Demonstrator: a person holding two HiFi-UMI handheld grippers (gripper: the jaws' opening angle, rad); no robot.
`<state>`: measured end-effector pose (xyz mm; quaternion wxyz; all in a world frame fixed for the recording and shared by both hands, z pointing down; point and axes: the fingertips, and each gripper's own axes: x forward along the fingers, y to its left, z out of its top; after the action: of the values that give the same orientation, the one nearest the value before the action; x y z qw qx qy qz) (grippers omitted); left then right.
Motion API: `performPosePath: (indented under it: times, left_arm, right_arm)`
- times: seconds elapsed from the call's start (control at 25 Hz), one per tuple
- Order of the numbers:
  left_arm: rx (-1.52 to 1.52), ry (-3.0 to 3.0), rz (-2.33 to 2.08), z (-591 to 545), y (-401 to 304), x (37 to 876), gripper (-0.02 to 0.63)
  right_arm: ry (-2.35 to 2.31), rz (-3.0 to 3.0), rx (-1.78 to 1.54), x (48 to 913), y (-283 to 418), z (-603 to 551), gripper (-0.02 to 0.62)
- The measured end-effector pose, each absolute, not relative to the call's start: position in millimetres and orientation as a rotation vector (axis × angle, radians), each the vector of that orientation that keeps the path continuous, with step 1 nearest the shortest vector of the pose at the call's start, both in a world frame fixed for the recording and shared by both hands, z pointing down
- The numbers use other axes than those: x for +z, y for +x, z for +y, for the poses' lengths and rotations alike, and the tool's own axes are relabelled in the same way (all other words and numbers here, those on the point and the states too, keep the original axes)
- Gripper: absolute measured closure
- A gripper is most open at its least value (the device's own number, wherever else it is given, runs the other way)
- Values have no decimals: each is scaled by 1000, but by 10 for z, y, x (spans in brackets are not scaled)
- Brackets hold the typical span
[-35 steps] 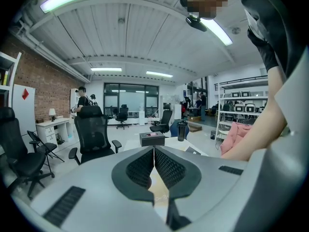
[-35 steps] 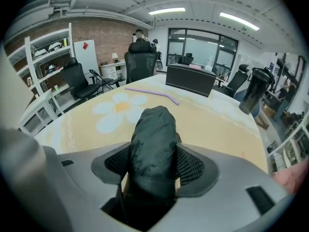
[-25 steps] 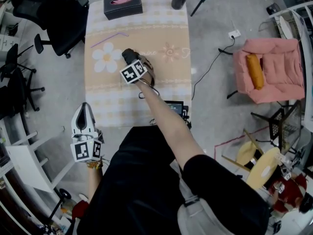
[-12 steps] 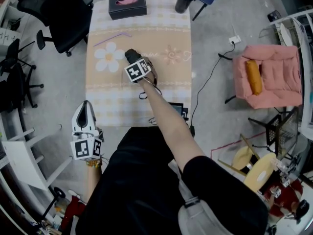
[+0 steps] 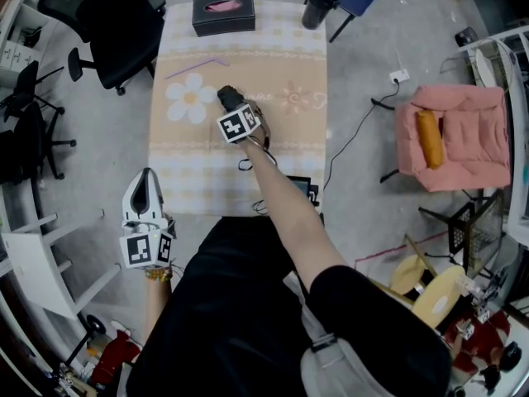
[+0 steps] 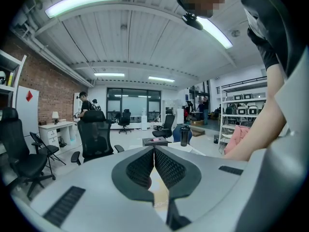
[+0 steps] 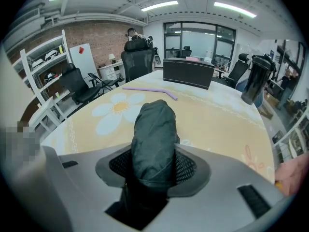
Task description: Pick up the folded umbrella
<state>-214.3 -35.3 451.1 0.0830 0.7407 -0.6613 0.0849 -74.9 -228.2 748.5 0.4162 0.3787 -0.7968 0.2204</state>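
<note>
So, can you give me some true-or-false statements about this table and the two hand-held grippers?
The black folded umbrella lies on the table with the flowered cloth. True.
The right hand-held gripper is empty. False: the umbrella is between its jaws, which have just been closing on it.
The purple bent straw lies inside the black tissue box. False: it lies on the cloth, apart from the box.
The left hand-held gripper has its jaws together. True.
</note>
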Motion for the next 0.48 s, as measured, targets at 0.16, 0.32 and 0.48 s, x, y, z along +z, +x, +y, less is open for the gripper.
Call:
performPosePath:
  times: [0.16, 0.32, 0.48]
  left_arm:
    - [260, 2217, -1965, -352, -2139, 4522, 591]
    - [261, 2223, -1963, -346, -2133, 4519, 591]
    - [255, 2233, -1957, -353, -2113, 4510, 591]
  right_arm:
    - [974, -2001, 563, 7466, -739, -2273, 399]
    - [1004, -2018, 641, 7408, -731, -2234, 402]
    - [1019, -2029, 612, 7357, -715, -2155, 402]
